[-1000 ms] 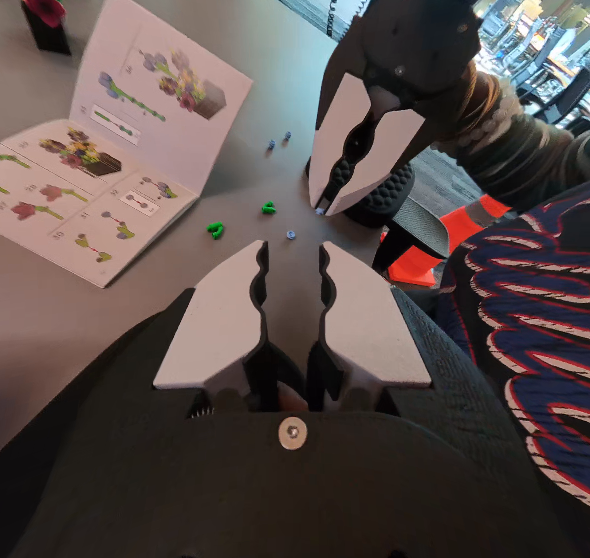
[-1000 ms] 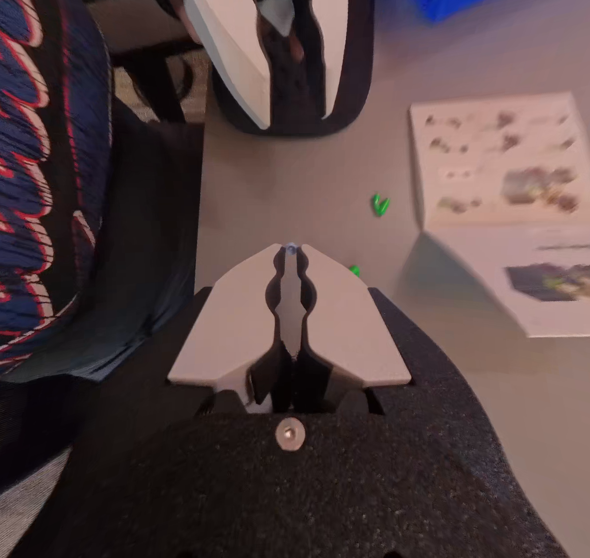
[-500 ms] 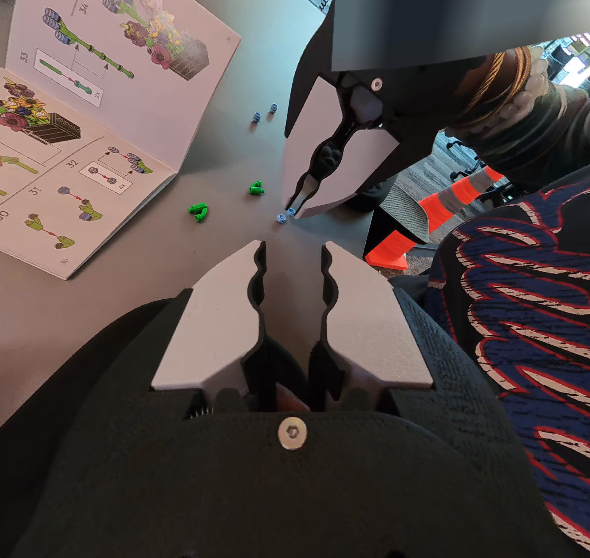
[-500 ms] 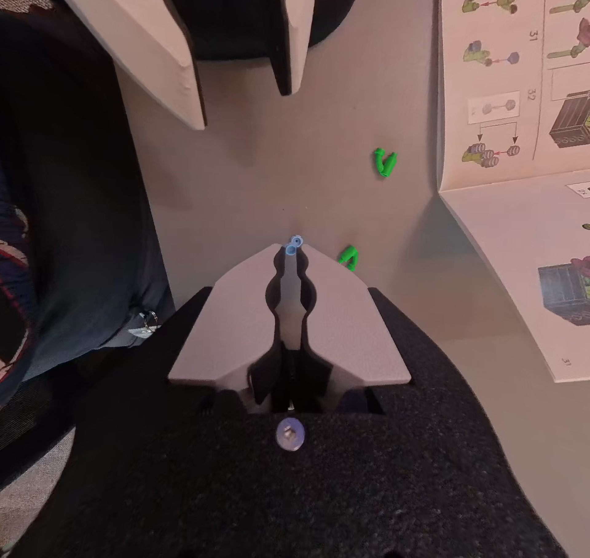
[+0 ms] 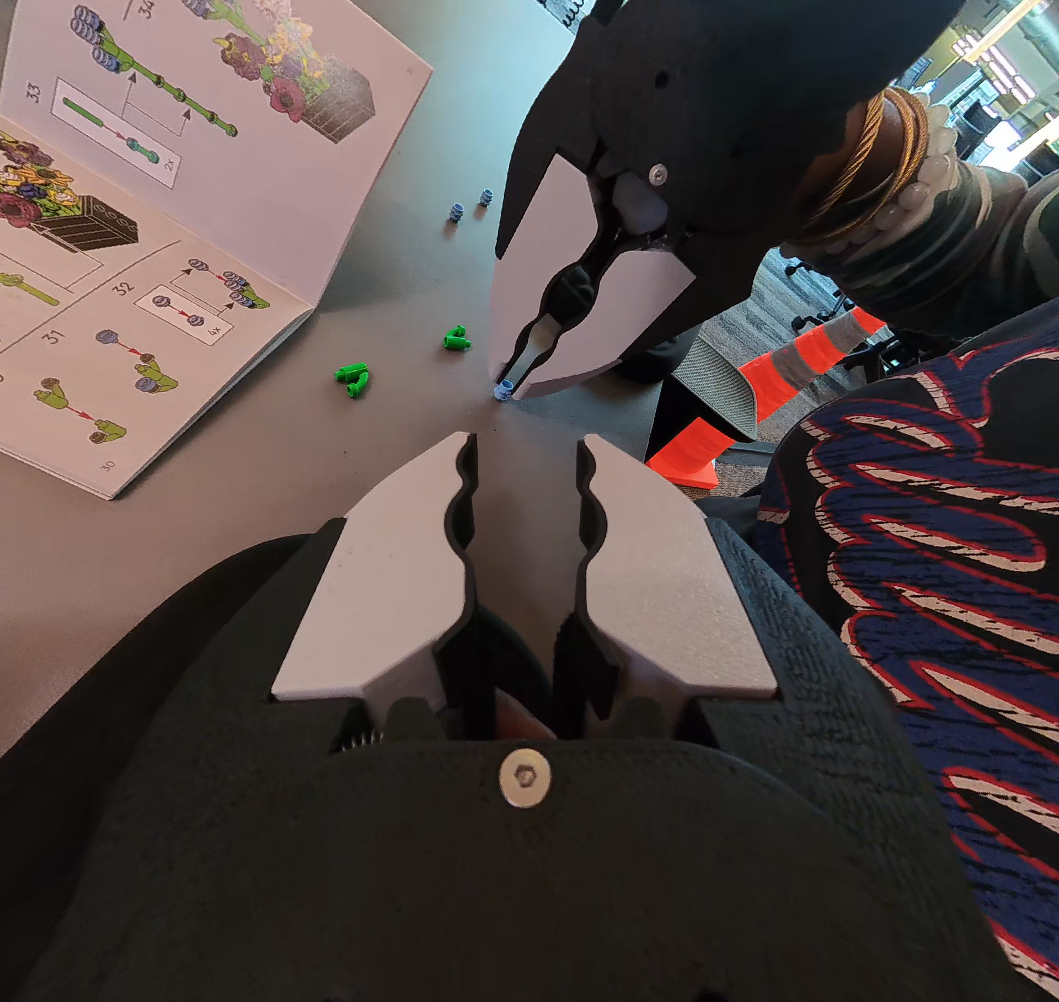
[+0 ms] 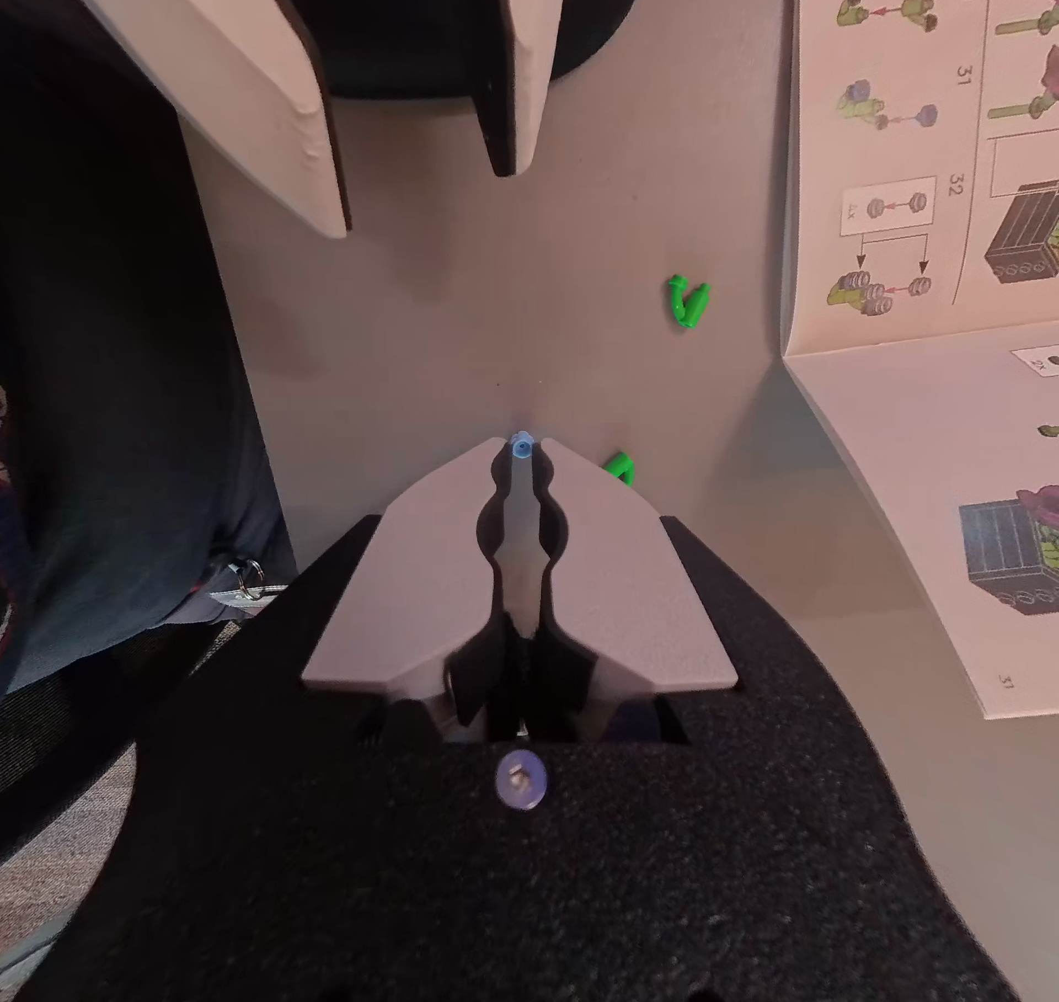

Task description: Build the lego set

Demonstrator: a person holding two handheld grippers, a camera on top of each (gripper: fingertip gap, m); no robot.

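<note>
My right gripper is shut on a small round light-blue stud at its fingertips. In the left wrist view the right gripper points down at the grey table and the stud touches the surface. It seems to sit on a second blue stud, but I cannot tell whether they are joined. My left gripper is open and empty, just short of the stud. Its fingers show at the top of the right wrist view.
Two green bent pieces lie left of the stud; they also show in the right wrist view. Two more blue studs lie farther back. An open instruction booklet lies beside them. The table edge and a person's patterned shirt are close by. Across from one pair of fingers to the other is roughly 8 cm.
My right gripper has lowered its blue stud onto the loose blue stud on the table, so only one blue spot shows now. My left gripper stays open and has edged closer.
</note>
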